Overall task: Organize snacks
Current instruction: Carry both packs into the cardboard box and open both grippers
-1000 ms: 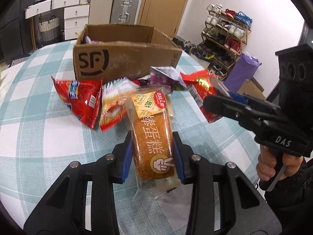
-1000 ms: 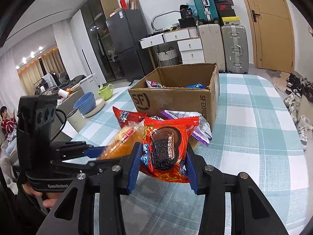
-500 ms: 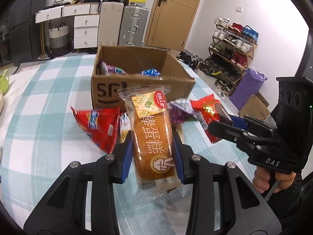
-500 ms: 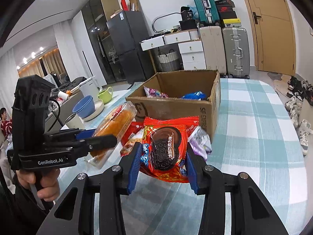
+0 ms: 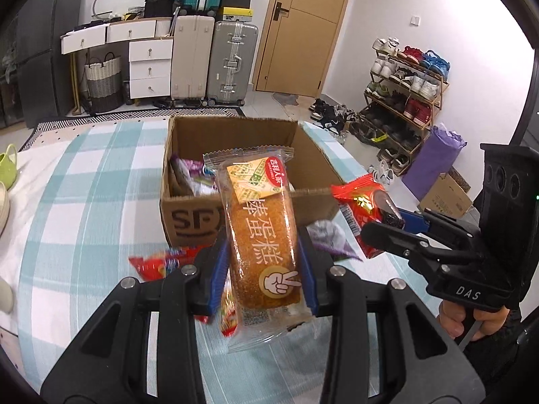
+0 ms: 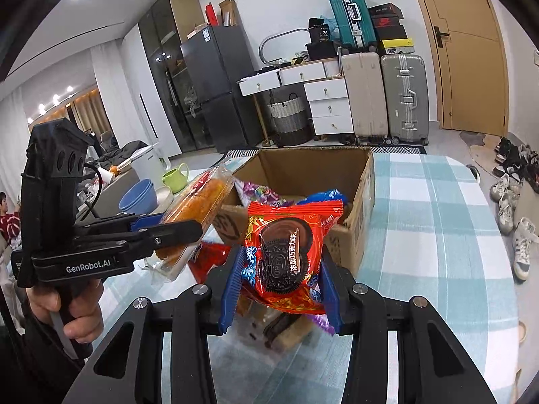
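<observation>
Now, from the left wrist view, you have the left gripper (image 5: 264, 277) clamped on a wrapped sponge cake (image 5: 261, 235), its pads pressing both long sides while the pack stands up out of the jaws and leans forward. Straight ahead of the jaws sits the open cardboard box (image 5: 188, 219), already holding a few snacks; loose red packets (image 5: 153, 264) lie on the checked tablecloth (image 5: 84, 208) under the jaws. You look to be mid-carry, so the next move calls for getting the cake over the near rim before you let go. The tool tilts downward toward the box.

From the right wrist view, your right gripper (image 6: 279, 282) is closed on a red Oreo packet (image 6: 286, 252), held upright between the blue pads. The box (image 6: 357, 235) lies just beyond the jaws, and the left tool with its cake sits off to the left. Your hand (image 6: 72, 313) grips that handle low; this tool also angles down.
</observation>
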The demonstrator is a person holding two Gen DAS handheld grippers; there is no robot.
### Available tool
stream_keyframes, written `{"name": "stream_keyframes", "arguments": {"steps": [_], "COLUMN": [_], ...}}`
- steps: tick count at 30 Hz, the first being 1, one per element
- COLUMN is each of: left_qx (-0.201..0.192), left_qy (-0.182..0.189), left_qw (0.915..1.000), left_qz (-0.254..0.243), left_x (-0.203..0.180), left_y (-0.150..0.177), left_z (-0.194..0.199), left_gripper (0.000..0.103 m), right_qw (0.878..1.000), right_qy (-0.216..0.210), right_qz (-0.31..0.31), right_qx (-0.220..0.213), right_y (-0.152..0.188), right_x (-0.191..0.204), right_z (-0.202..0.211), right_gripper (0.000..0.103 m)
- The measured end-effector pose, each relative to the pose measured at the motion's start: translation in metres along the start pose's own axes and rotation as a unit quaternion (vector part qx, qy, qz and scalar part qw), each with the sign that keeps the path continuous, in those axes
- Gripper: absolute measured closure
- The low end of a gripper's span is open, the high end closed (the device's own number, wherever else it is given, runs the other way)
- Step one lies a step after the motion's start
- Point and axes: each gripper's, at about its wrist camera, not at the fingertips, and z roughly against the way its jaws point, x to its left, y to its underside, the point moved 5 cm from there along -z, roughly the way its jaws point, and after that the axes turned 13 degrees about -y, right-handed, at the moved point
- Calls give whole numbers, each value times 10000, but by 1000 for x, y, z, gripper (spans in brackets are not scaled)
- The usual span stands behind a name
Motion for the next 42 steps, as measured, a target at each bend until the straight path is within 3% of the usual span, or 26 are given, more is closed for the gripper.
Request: {"name": "stream_keyframes", "arguments": {"steps": [23,42], "left_qx": [64,165], "left_qy": [-81,-323], "left_qw": [9999,9993], "left_qz": [80,-31], "left_x": [19,30], "left_y": [-78,-95], "left_z": [-63,-102], "left_gripper": [69,69], "right_qw": [10000,9992], "right_qy": [81,165], "right_qz": [9,92], "right_qx": [-1,365], "right_y": [-55,-76], "right_x": [-16,-34], "right_z": [-25,-74], "right_gripper": [61,61]}}
